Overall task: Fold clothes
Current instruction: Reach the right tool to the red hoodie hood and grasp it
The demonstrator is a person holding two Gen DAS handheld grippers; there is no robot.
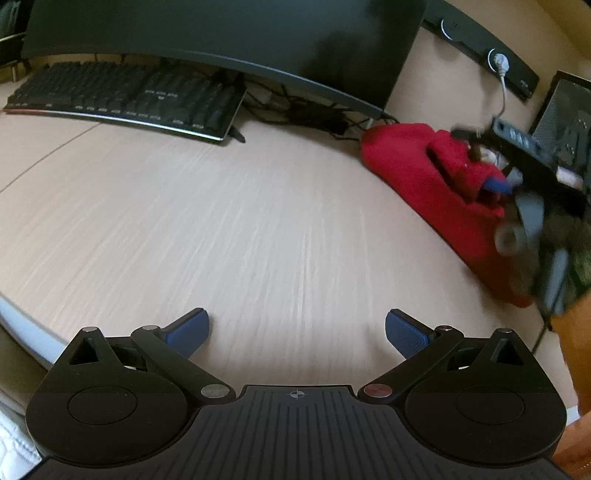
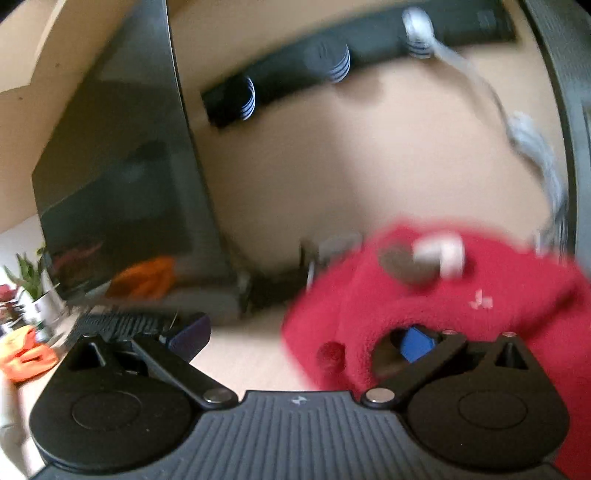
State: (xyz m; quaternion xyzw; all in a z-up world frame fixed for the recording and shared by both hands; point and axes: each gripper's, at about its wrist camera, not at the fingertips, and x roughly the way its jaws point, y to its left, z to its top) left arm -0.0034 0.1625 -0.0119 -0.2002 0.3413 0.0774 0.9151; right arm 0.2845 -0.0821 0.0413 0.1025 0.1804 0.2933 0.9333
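Over on the far right of the pale wooden desk (image 1: 221,206), as our left wrist camera shows it, lies the red garment (image 1: 424,173), bunched in a heap below the corner of the dark monitor (image 1: 221,33) and well apart from our left gripper (image 1: 297,332). That gripper hangs above bare desktop with its blue-padded fingers (image 1: 192,328) spread wide, holding nothing and touching nothing. A black keyboard (image 1: 122,96) sits at the back left under the monitor, with a tangle of dark cables (image 1: 306,110) beside it.

Our right gripper (image 2: 306,339) is at the garment itself. From the left camera we see it as a blurred dark shape at the cloth's right side, one blue pad poking into the red folds. From its own camera, the red fleece (image 2: 461,306) fills the lower right of the view; the right-hand finger (image 2: 417,343) is pushed into an opening in the fabric, which drapes over and around it, while the left-hand finger (image 2: 192,336) stands clear of the cloth over the desk. The fingers are far apart, so the cloth is hooked on one finger, not pinched between two. Heavy blur hides finer detail. A white cable (image 2: 532,140) hangs down the wall behind, and something orange (image 2: 29,358) lies at the far left edge.
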